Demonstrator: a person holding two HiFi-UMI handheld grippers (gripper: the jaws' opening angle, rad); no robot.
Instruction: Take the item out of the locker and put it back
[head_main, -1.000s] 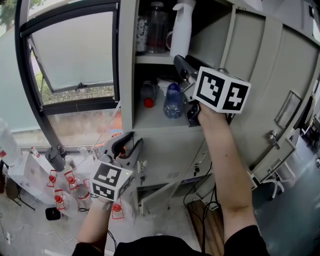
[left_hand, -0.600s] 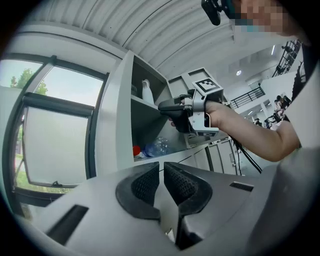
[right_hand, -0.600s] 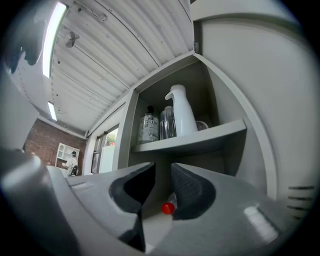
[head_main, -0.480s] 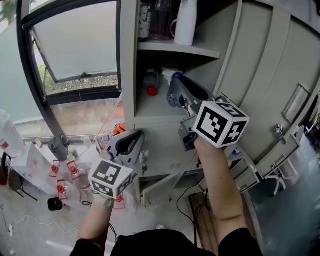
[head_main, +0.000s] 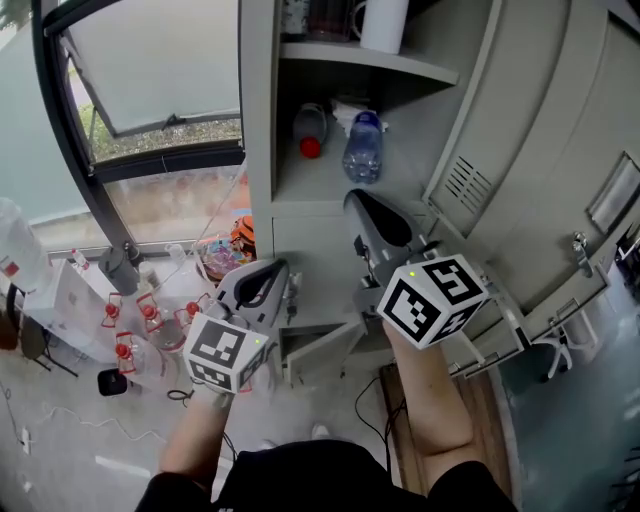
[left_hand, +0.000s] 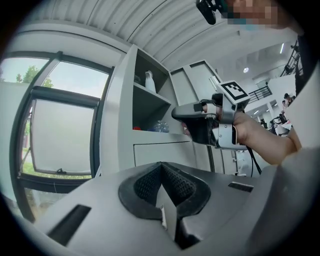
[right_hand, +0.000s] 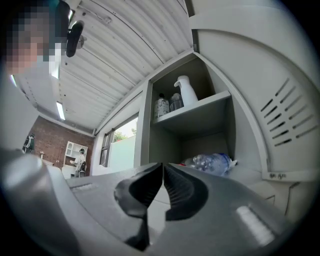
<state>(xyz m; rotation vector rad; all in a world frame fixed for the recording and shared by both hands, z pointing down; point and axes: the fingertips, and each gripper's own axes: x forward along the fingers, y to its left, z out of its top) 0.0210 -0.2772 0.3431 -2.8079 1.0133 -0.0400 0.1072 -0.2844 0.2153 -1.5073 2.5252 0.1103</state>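
A clear water bottle with a blue cap (head_main: 362, 150) (right_hand: 212, 162) lies on the lower shelf of the open grey locker (head_main: 330, 195), beside a red-capped bottle (head_main: 308, 130). My right gripper (head_main: 365, 205) (right_hand: 163, 172) hangs below and in front of that shelf, outside the locker, shut with nothing between its jaws. My left gripper (head_main: 262, 283) (left_hand: 161, 172) is lower and to the left, in front of the locker's bottom part, also shut and empty. The left gripper view shows the right gripper (left_hand: 177, 114) from the side.
The upper shelf holds a white spray bottle (head_main: 385, 20) (right_hand: 184, 92) and clear jars (right_hand: 167, 105). The locker door (head_main: 540, 130) stands open at the right. A small lower door (head_main: 320, 345) hangs ajar. A window (head_main: 160, 70) is at left, with several red-capped bottles (head_main: 140, 330) on the floor.
My right gripper has drawn back out of the lower shelf and down, and its jaws have shut. The left gripper's jaws have shut too. The water bottle stays on the shelf.
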